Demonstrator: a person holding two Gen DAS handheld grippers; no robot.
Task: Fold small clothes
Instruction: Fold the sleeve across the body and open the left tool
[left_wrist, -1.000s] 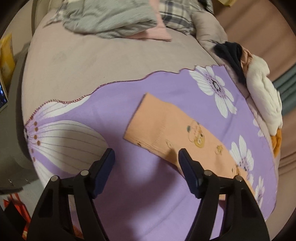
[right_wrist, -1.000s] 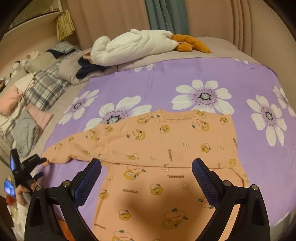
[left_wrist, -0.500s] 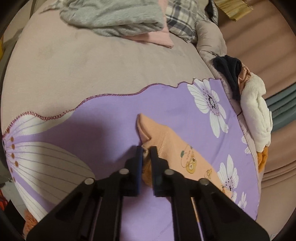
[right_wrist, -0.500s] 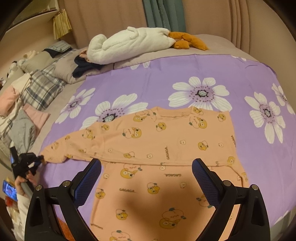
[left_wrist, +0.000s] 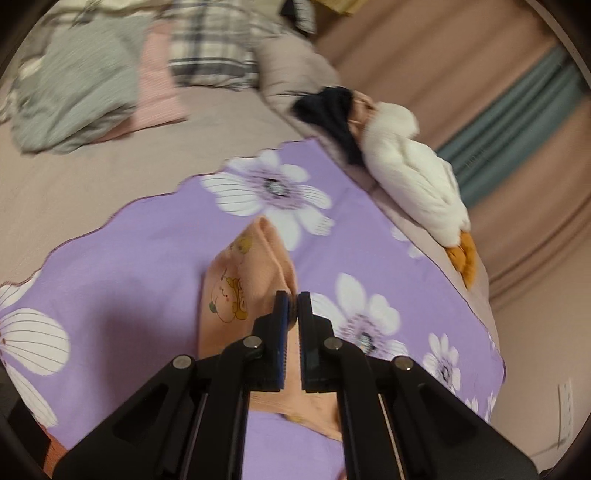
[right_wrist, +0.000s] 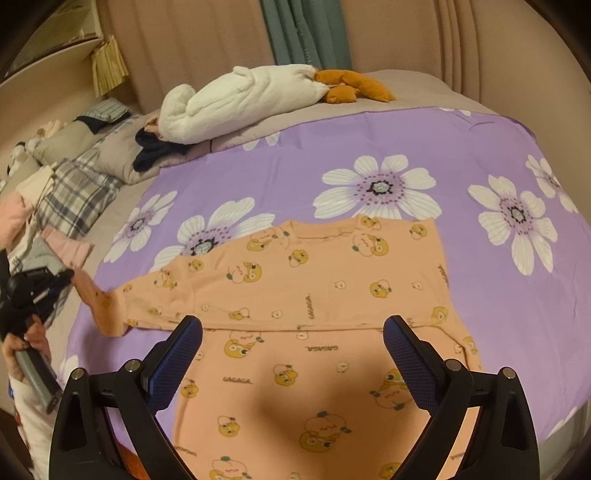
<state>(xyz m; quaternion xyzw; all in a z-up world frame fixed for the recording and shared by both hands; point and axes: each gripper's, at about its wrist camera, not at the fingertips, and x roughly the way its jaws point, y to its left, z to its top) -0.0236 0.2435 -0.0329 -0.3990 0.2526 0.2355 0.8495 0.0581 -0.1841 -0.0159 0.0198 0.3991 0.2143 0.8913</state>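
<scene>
My left gripper (left_wrist: 291, 308) is clamped on the sleeve (left_wrist: 255, 266) of the orange shirt (right_wrist: 314, 288) (cuff lifted off the purple sheet (right_wrist: 406, 147)); my right gripper (right_wrist: 291, 354) hovers, fingers wide apart.

Bed (right_wrist: 413, 92) with a taupe cover carries a purple flowered sheet (right_wrist: 461, 147), a white plush toy (right_wrist: 251, 99), pillows (right_wrist: 74, 136) and loose garments (left_wrist: 74, 92); an orange printed garment (right_wrist: 314, 295) lies flat on the sheet.
</scene>
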